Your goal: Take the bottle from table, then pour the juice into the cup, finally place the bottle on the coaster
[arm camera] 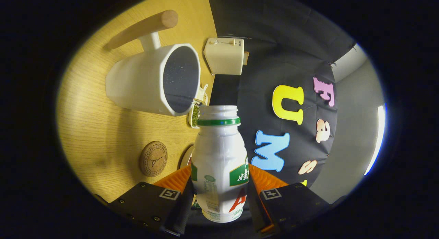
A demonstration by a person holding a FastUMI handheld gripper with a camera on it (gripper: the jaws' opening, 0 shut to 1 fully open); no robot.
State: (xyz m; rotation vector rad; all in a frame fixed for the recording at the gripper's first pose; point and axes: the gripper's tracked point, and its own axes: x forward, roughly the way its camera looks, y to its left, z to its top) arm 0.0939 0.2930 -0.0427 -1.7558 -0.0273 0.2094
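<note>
The bottle (219, 163) is white with a green neck ring and green and red label patches. Beyond it, the cup (154, 79) is white outside, dark speckled inside, with a pale wood handle. The table (103, 136) is yellow wood-grain; the round coaster (153, 158), left of the bottle, looks cork-brown with a printed tower.

A mock kitchen corner inside a recording booth: wooden desk (103, 136) carrying a toaster (224, 56), a big white cup (151, 83) and a cork coaster (153, 158), backed by black cloth wall (274, 43).
</note>
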